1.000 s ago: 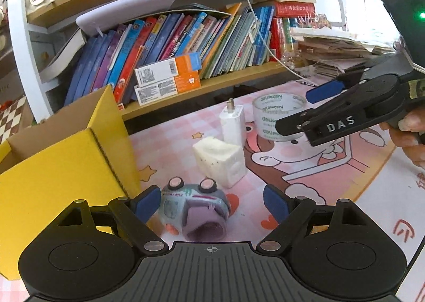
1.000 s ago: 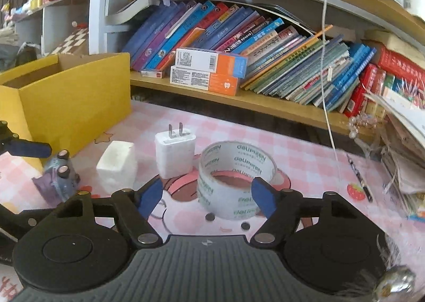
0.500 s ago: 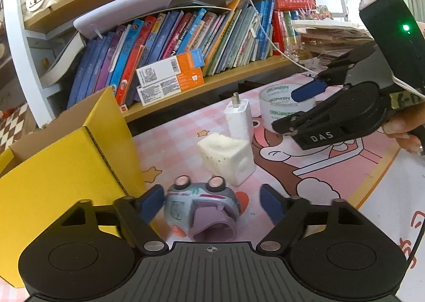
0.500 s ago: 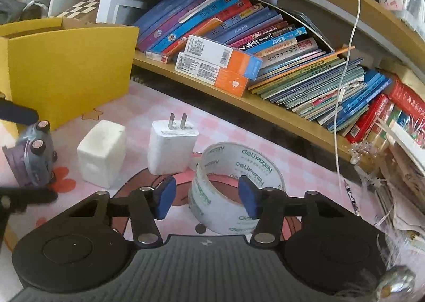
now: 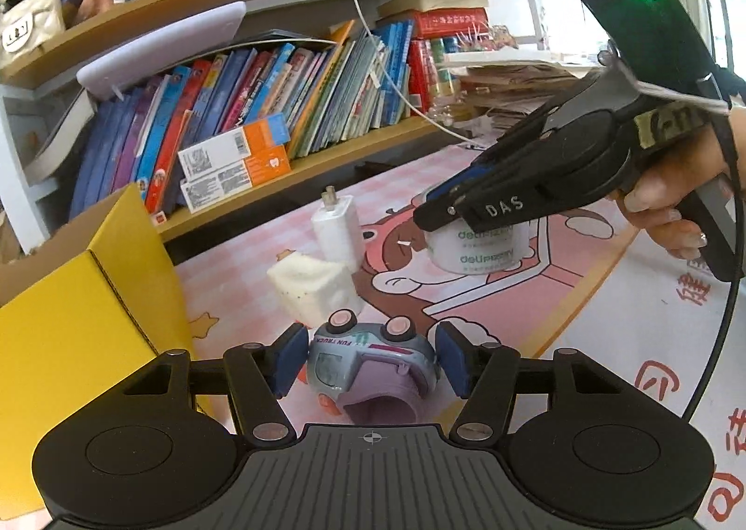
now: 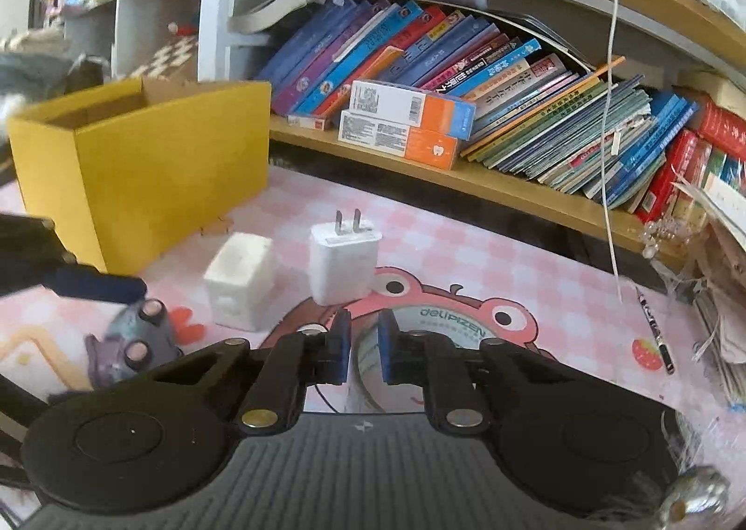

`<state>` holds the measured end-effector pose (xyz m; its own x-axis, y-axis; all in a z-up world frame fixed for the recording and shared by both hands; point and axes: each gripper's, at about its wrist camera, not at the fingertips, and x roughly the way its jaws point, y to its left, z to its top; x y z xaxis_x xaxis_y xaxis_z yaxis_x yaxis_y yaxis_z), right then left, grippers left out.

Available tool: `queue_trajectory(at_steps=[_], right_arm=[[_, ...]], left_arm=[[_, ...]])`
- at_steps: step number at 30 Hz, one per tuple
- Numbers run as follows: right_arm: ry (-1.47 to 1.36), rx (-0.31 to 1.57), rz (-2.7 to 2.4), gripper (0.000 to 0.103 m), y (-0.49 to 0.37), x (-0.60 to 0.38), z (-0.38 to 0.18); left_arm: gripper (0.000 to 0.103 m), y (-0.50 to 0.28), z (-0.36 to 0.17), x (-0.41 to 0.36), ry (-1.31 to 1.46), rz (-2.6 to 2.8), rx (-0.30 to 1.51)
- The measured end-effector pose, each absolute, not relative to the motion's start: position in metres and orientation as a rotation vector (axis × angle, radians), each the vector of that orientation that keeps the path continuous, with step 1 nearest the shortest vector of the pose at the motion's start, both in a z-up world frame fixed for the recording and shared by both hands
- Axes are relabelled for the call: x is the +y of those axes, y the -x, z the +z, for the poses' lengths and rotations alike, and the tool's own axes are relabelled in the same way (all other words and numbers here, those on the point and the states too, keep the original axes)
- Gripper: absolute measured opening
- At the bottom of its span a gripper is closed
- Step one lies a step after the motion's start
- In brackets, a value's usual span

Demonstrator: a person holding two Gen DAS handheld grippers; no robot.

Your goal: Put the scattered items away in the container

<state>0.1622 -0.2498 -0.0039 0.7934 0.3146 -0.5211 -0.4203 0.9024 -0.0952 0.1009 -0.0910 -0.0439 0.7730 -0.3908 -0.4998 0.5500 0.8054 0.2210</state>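
A grey and purple toy truck lies on its side on the pink mat between the fingers of my left gripper, which is open around it and not touching. It also shows in the right wrist view. My right gripper is shut on the near wall of a clear tape roll, also seen in the left wrist view. A white foam block and a white charger plug stand between the two. The open yellow box stands at the left.
A bookshelf full of books runs along the back of the desk. Two orange and white cartons lie on its low shelf. A pen and a paper stack lie at the far right. A white cable hangs down.
My left gripper moved forward so its fingers now flank the toy truck. My right gripper moved down over the tape roll and closed on its near wall.
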Motion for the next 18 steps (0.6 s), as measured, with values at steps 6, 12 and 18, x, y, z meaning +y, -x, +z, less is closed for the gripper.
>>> queue_trajectory(at_steps=[6,12,18], right_arm=[[0.185,0.565,0.388,0.012,-0.168,-0.250,-0.011],[0.150,0.599,0.401,0.012,-0.172,-0.252,-0.016],[0.119,0.534,0.396,0.021,-0.164,-0.260,-0.003]], left_arm=[[0.061,-0.102,-0.045,-0.090,-0.360,-0.522,0.456],[0.060,-0.101,-0.045,-0.090,-0.354,-0.518,0.452],[0.061,-0.102,-0.044,-0.086,-0.335,-0.523,0.458]])
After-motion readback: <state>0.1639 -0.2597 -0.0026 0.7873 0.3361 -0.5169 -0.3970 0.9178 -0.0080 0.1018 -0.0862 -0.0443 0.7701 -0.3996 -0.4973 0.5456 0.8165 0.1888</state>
